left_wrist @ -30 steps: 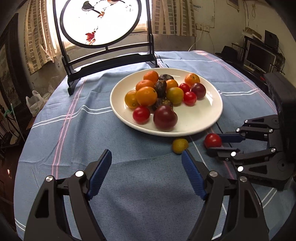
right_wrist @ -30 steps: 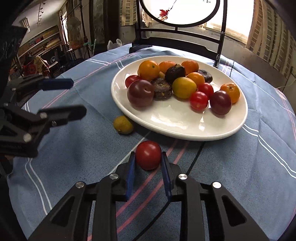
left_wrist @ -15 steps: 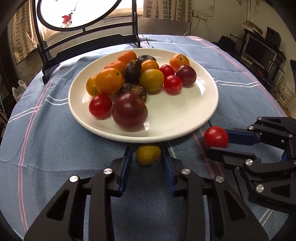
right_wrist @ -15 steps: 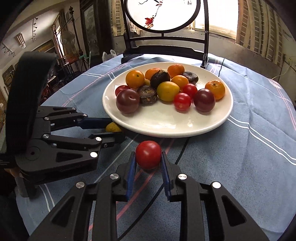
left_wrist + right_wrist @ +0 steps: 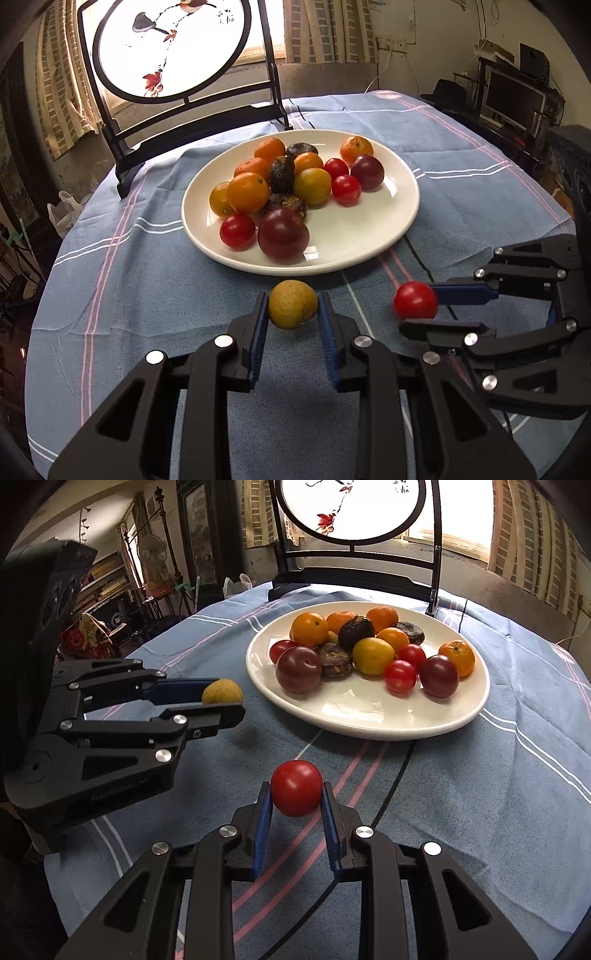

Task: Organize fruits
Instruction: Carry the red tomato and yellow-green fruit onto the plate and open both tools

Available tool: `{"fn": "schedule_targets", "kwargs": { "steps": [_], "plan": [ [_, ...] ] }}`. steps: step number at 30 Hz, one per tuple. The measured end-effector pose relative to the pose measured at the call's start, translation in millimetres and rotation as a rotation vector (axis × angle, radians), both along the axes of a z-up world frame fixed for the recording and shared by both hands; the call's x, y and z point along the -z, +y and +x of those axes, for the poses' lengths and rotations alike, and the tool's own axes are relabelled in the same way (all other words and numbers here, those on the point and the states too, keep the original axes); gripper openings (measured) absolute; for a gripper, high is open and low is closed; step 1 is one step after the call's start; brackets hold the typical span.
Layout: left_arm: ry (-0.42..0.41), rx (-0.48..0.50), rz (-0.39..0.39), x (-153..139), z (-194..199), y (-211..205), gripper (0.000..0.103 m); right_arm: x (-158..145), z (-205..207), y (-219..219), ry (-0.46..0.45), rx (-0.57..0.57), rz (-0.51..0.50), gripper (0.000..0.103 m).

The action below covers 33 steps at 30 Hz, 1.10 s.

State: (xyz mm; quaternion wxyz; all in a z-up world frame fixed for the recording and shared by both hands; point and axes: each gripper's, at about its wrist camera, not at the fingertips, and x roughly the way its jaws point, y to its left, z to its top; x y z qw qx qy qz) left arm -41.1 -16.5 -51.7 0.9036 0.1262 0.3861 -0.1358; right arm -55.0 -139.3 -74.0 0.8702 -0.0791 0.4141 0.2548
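- Clearly both grippers are loaded: the left gripper (image 5: 292, 314) has its blue pads closed onto a small yellow fruit (image 5: 293, 304), and the right gripper (image 5: 296, 799) pinches a red tomato (image 5: 296, 788) across its widest part.
- Both fruits sit off the blue tablecloth (image 5: 155, 280), lifted above it near the table's front edge, just short of the near rim of the white plate (image 5: 369, 254).
- From the right wrist view, the yellow fruit shows only at the fingertips of the left gripper, so the hold looks shallow.
- I judge the tomato light, smooth-skinned and soft; too hard a squeeze would likely split it, while a slack one lets its glossy skin slip.
- I judge the yellow fruit light too, with a duller, rougher skin that should grip better.
- On the plate lie about 13 fruits heaped toward its far side, leaving bare white at the near side.
- That bare near part looks like the safest landing place; round fruit set down there may roll, so a low release seems wise.
- A dark plum (image 5: 283, 233) lies close to that near rim and could be knocked.
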Motion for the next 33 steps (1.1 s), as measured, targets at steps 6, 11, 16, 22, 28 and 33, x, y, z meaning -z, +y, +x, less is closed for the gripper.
{"fn": "schedule_targets", "kwargs": {
  "steps": [6, 11, 16, 22, 28, 33],
  "plan": [
    [-0.025, -0.006, -0.008, -10.0, -2.4, 0.8, 0.026, -5.0, -12.8, 0.2, 0.002, 0.000, 0.009, 0.026],
    [-0.021, -0.014, -0.016, -11.3, 1.2, 0.6, 0.026, -10.4, -13.9, -1.6, -0.003, 0.004, 0.014, 0.026],
    [-0.026, -0.008, -0.014, -11.3, 2.4, -0.5, 0.026, -8.1, -14.3, -0.3, 0.004, -0.005, 0.012, 0.026],
    [-0.022, -0.010, -0.009, -10.0, 3.2, 3.8, 0.026, -4.6, -15.4, -0.5, 0.021, -0.015, 0.007, 0.026],
    [-0.023, -0.026, -0.010, -13.5, 12.9, 9.2, 0.026, -9.5, -13.5, -3.4, 0.013, -0.010, 0.015, 0.026],
    [-0.057, -0.026, 0.001, -29.0, 31.1, 1.5, 0.026, -29.1, -1.9, -7.1, -0.031, 0.005, 0.013, 0.026]
  ]
}}
